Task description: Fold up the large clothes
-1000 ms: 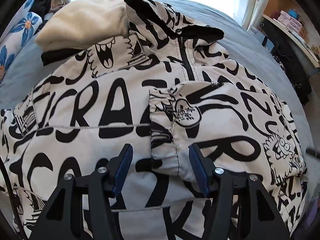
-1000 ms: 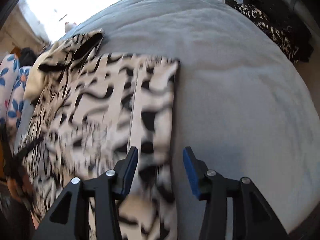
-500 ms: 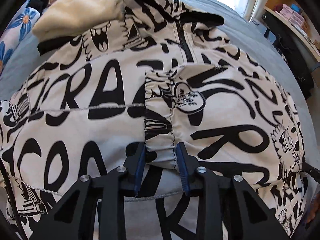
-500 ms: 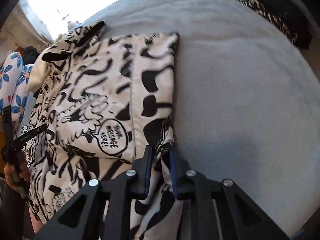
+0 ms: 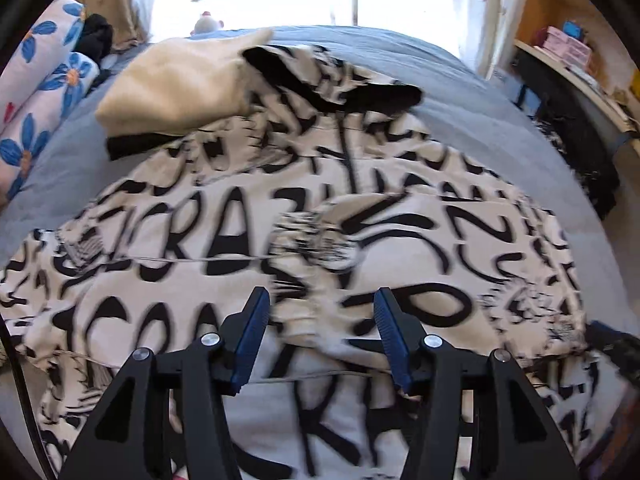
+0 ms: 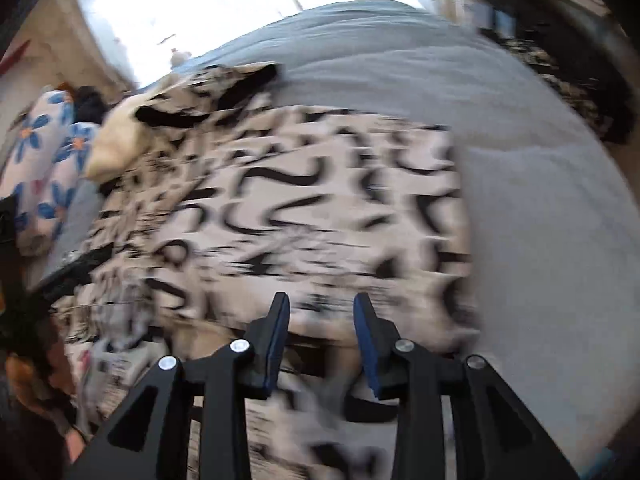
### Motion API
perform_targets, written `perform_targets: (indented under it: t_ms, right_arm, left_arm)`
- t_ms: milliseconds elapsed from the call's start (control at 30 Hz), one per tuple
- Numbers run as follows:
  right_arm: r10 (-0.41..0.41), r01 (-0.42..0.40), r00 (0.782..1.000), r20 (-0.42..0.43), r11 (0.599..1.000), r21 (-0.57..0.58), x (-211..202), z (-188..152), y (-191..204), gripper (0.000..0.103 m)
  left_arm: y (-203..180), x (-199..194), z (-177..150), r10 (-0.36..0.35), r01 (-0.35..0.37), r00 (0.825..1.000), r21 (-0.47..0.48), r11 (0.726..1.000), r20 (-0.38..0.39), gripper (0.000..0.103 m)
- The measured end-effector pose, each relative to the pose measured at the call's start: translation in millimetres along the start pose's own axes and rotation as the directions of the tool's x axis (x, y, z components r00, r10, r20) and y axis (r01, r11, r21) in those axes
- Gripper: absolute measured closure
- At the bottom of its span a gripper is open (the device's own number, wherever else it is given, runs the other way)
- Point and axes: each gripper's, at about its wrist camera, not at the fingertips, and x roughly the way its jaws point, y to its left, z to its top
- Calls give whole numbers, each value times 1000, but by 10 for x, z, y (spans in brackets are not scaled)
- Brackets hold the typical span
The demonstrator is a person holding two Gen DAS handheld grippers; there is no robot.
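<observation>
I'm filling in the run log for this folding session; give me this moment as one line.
stage: sleeve folded onto jacket | left gripper: open above cuff | right gripper: open over jacket's edge | surface: grey bed | views: motion-blurred

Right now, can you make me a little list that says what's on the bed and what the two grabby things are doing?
surface: grey bed
main garment: black-and-white graffiti-print jacket, lying spread out on the bed
sleeve: folded in across the jacket's front
hood: cream lining showing, at the far end
left hand-held gripper: open, above the jacket, holding nothing
right hand-held gripper: open, above the jacket near its right edge, holding nothing
beside the bed: blue-flower pillows
picture sharpness: both views blurred
</observation>
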Motion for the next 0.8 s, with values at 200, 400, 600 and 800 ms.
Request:
perform_targets:
  t_ms: [200,400,600,800]
  right_arm:
    - [80,-80,997,-13,995,-61,312,24,491,70]
    - [4,-6,993,-115,1000,-21,677,-46,318,72]
    - [-136,141,989,-53,986,92,455,-79,-307,74]
    - [-23,32,999,-37,964,263,308,-171,-698,86]
  left_arm:
    - [-391,197,-85,-57,59,996,31,998,-68,50]
    - [-498,552,-252,-7,18,988,68,998,-153,48]
    - [-372,584,-277,-5,16,989,71,997,-145,33]
    - [-374,559,-308,2,9,991,83,996,-130,33]
